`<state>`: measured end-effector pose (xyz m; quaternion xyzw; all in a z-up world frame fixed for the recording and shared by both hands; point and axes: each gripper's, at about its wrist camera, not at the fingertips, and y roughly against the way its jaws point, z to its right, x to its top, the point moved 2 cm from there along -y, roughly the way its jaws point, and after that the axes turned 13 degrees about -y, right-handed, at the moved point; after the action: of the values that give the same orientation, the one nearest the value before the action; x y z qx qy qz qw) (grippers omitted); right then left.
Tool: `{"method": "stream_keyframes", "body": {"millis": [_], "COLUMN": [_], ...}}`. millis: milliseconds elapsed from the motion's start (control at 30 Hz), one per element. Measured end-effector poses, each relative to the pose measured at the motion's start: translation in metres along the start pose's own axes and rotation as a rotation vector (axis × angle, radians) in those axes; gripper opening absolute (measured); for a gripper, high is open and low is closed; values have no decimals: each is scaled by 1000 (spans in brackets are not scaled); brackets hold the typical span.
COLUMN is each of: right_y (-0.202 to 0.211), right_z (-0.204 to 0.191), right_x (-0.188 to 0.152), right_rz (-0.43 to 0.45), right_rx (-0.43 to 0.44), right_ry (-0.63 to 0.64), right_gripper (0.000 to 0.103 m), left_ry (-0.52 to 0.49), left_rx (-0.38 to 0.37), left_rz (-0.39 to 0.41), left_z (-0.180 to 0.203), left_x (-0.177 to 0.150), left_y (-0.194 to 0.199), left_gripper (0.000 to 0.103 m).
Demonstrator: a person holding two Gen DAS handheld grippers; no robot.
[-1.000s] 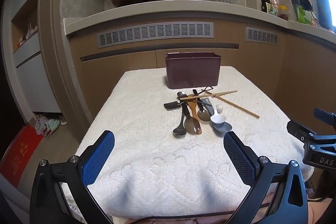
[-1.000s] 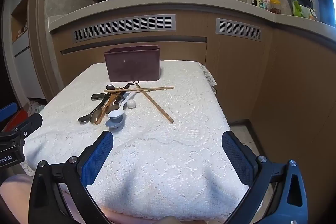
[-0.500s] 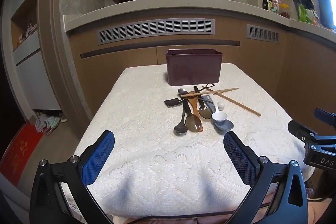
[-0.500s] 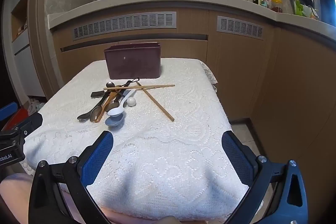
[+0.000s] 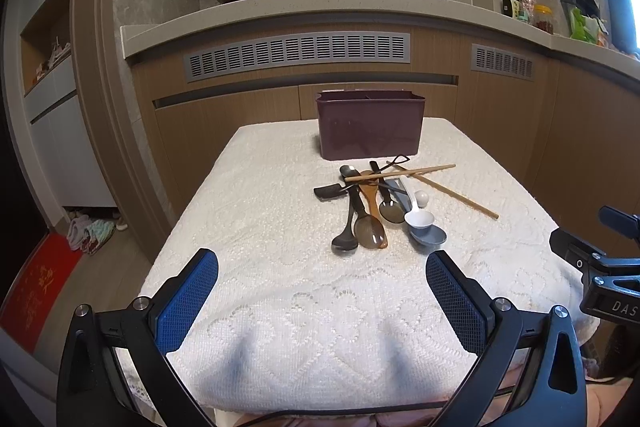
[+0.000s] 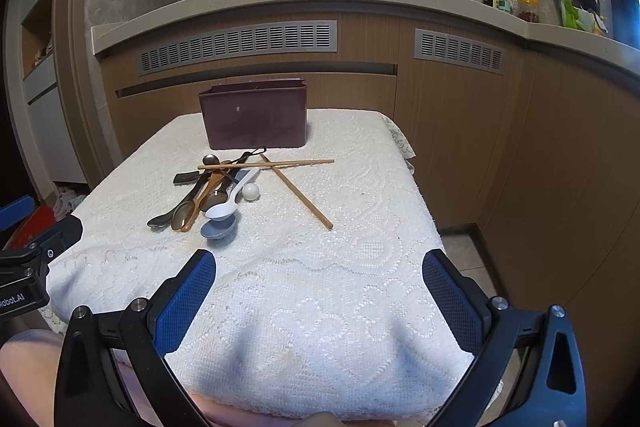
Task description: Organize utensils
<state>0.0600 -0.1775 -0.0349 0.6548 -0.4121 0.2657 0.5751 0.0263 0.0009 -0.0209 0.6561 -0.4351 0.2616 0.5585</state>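
1. The left gripper [image 5: 322, 289] is wide open and holds nothing. It hangs over the near edge of the counter [image 5: 248, 219], which has a white lace cloth on it.
2. The right gripper [image 6: 319, 287] is wide open too, with nothing in it. It hangs over the same near edge.
3. Ahead of both grippers, well apart from them, lies a pile of spoons [image 5: 372, 211] in the middle of the counter. The spoon bowls point toward the grippers.
4. A white spoon [image 6: 222, 209] rests on a gray spoon [image 6: 218, 227] at the near right of the pile.
5. Two chopsticks [image 6: 298, 189] lie crossed, one on top of the spoon handles.
6. Just behind the pile stands a dark purple box [image 5: 370, 125] at the far side of the counter.
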Motion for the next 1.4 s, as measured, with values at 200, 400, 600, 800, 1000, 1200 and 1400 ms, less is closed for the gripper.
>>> {"method": "stream_keyframes", "body": {"millis": [200,400,600,800,1000,1200,1400], "right_y": [0,0,-1,0,-2,-2,-2], "right_z": [0,0,0,1,1,1,1], "right_x": [0,0,0,-2,-4,-3,-3], "right_rz": [0,-1,-1,-3,-6,-6,-6], "right_rx": [0,0,-1,1,1,0,1], "right_ry": [0,-1,-1,-1,-2,-1,-1], "right_gripper": [103,103,103,103,103,103,103], "left_ry": [0,0,2,3,2,3,3], "left_rx": [-1,-2,-1,-1,-3,-3,-4], "left_rz": [-1,-3,-7,-8,-9,-10,-10], "left_z": [-1,-1,0,-1,-1,-1,-2], "left_x": [1,1,-3,-4,-3,-3,-3], "left_y": [0,0,-3,-2,-2,-2,-2], "left_gripper": [103,103,103,103,103,103,103]}}
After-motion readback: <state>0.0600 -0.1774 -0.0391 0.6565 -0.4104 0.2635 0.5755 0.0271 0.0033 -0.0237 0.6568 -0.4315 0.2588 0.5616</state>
